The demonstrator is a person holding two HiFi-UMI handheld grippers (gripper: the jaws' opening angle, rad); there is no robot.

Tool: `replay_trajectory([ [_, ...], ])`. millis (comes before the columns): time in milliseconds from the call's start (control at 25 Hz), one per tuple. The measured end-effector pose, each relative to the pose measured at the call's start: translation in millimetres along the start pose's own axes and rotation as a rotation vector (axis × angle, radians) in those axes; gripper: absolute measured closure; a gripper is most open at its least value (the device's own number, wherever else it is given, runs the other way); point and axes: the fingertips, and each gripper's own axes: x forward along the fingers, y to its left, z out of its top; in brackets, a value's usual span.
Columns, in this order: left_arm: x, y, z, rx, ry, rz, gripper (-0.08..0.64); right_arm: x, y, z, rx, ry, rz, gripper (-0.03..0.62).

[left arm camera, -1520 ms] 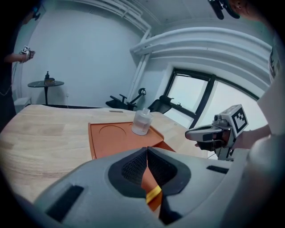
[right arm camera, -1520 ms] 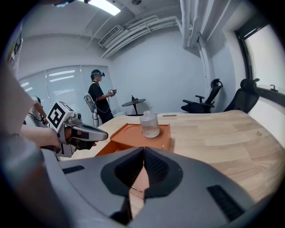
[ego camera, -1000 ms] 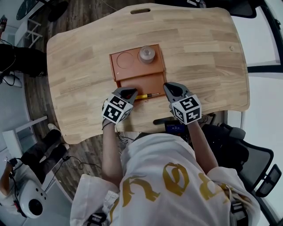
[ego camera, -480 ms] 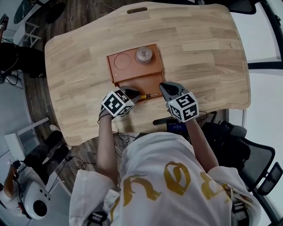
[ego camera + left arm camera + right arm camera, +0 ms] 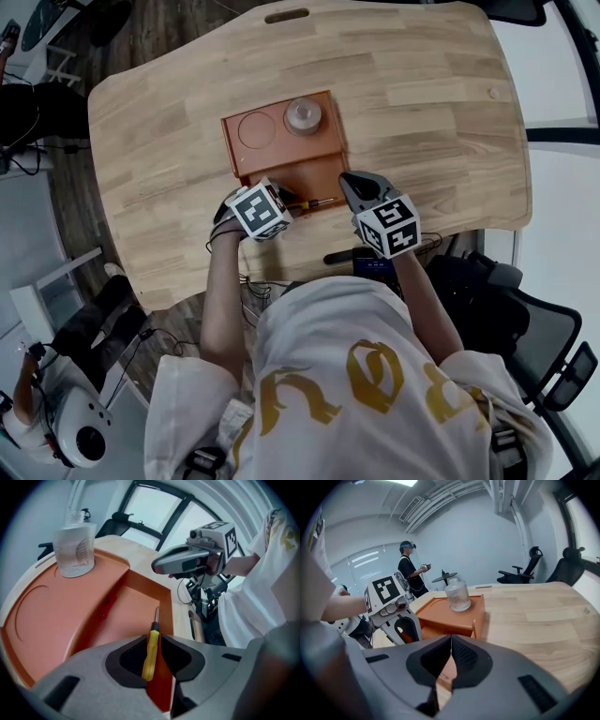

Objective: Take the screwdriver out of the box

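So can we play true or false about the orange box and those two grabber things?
1. The screwdriver has a yellow handle. True.
2. The clear jar stands on the bare table. False: it stands on the raised part of the orange box.
3. The screwdriver's handle lies between the left gripper's jaws. True; those jaws are opening, and the screwdriver is in the box.
4. The right gripper's jaws are wide apart. False: they are together, with nothing between them.
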Motion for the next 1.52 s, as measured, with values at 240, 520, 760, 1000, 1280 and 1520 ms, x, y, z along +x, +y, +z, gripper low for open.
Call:
replay_trajectory([
  [240, 11, 2, -1, 0.085, 0.093, -0.015, 0.477, 3, 0, 4, -0.036, 0.006, -0.013, 0.58],
  [520, 23, 6, -5, 0.19, 0.194, -0.051, 0.423, 5, 0, 6, 0.011, -0.012, 0.008, 0.58],
  [760, 23, 22, 3, 0.137, 0.165, -0.006, 0.401, 2, 7, 0, 0.07, -0.016, 0.048, 0.58],
  [1000, 23, 25, 6, 0.192, 0.178, 0.066, 0.376, -2, 10, 3, 0.097, -0.039, 0.056, 0.58],
  [1280, 26, 41, 6, 0.169, 0.127, 0.15, 0.477, -5, 2, 5, 0.153, -0.052, 0.055, 0.58],
  [1520, 27, 42, 7, 0.135, 0.124, 0.161, 0.479, -7, -3, 5, 0.165, -0.063, 0.041, 0.58],
])
